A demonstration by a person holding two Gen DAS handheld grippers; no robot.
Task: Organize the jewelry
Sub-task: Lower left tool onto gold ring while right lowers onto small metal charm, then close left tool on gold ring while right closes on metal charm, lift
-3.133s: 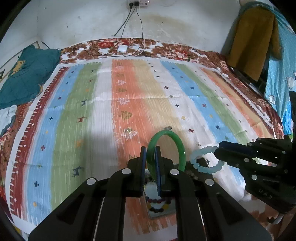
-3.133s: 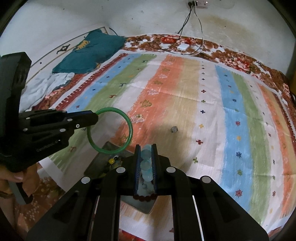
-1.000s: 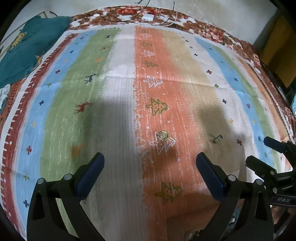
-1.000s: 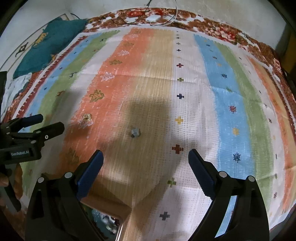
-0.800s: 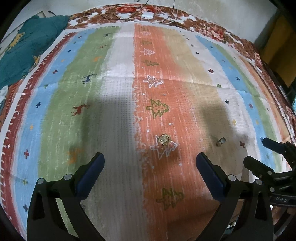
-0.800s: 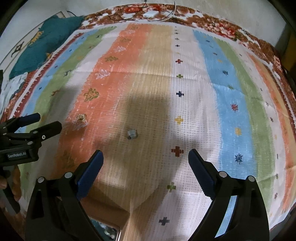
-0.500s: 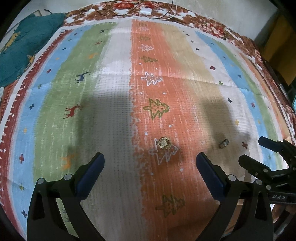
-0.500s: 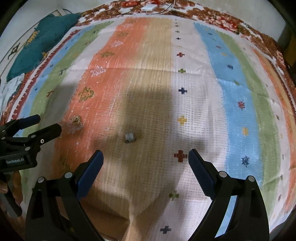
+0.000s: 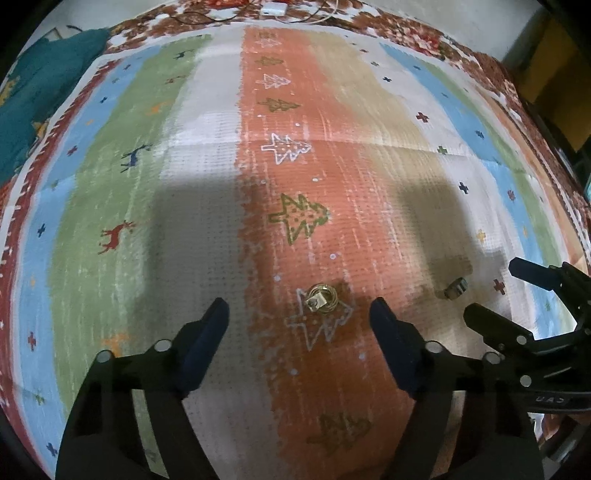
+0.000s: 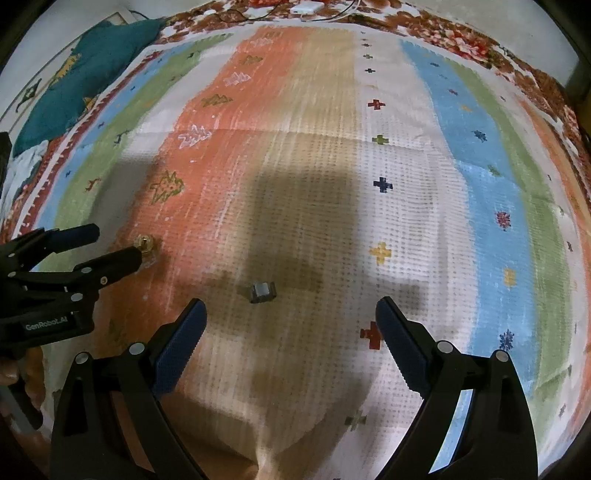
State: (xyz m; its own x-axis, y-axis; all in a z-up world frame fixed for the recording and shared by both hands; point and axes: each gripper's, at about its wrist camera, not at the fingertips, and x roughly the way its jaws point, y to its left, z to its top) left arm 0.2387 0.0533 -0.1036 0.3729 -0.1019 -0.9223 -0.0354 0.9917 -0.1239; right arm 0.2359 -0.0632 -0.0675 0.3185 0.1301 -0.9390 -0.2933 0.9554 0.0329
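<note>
My left tool (image 9: pixel 299 325) was spread wide, nothing between its blue-padded fingers (image 9: pixel 205 341). It hung low over the striped woven blanket (image 9: pixel 207 206) covering the bed. The small gold ring with a pale square stone (image 9: pixel 322 298) lay on the orange stripe, on a white tree motif, just ahead of the gap between the fingers and slightly right of centre. Not touching either finger.

My right tool (image 10: pixel 290 325) was spread wide too, empty. The small grey metal ring (image 10: pixel 262 291) sat on the tan stripe just ahead of its fingers, nearer the left pad (image 10: pixel 179 345), apart from both. In the left wrist view that same grey ring (image 9: pixel 455 288) lay just off the right tool's (image 9: pixel 491 291) fingertips.

In the right wrist view the left tool (image 10: pixel 118 243) came in from the left edge, with the gold ring (image 10: pixel 144 242) right at the tip of its lower finger; contact I couldn't tell. Rings well apart from each other. Teal cushion (image 10: pixel 85 85) at far left corner of bed, white charger with cables (image 9: pixel 273 9) at the far edge.
</note>
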